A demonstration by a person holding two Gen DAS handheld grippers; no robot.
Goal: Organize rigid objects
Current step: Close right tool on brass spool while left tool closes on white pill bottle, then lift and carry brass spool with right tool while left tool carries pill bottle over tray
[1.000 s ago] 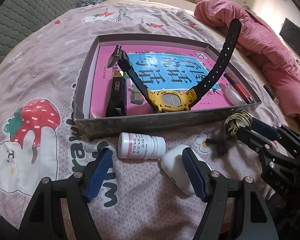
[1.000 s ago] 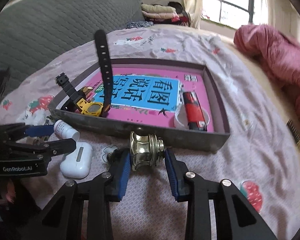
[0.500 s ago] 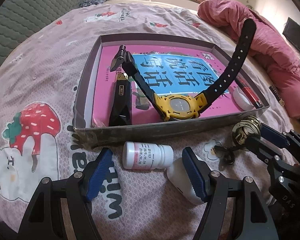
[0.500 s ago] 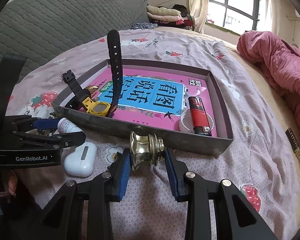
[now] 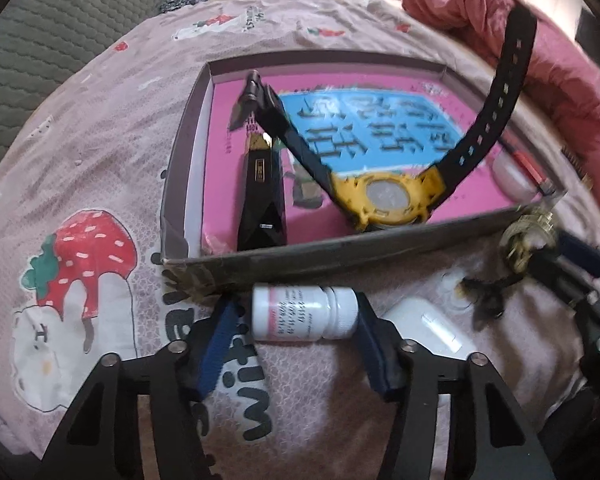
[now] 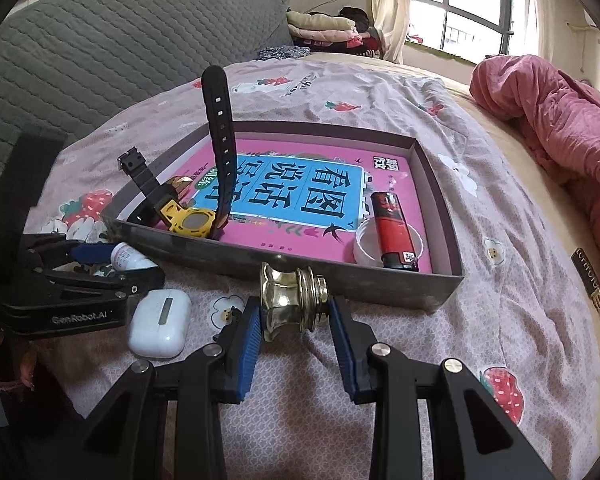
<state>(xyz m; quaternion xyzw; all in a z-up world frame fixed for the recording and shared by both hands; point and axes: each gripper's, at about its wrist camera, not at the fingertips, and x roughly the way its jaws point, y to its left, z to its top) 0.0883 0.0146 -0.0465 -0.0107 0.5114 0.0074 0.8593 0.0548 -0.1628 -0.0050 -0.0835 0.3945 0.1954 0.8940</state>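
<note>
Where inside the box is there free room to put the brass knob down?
Free: the pink book cover between the yellow watch and the red lighter, toward the far wall. Crowded: the near corners, with the black case beside the watch and the white ring under the lighter.

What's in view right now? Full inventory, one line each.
box: 1, grey, shallow, on the bedspread
book: 1, pink and blue cover, flat in the box
watch: 1, yellow case, black strap, in the box
black case: 1, black with gold tip, in the box
lighter: 1, red and black, in the box, across a clear round lid
pill bottle: 1, white, on its side before the box
earbud case: 1, white, beside the bottle
brass knob: 1, gold
quilt: 1, pink, bed edge
left gripper: closing, bottle between its jaws
right gripper: shut on the knob
</note>
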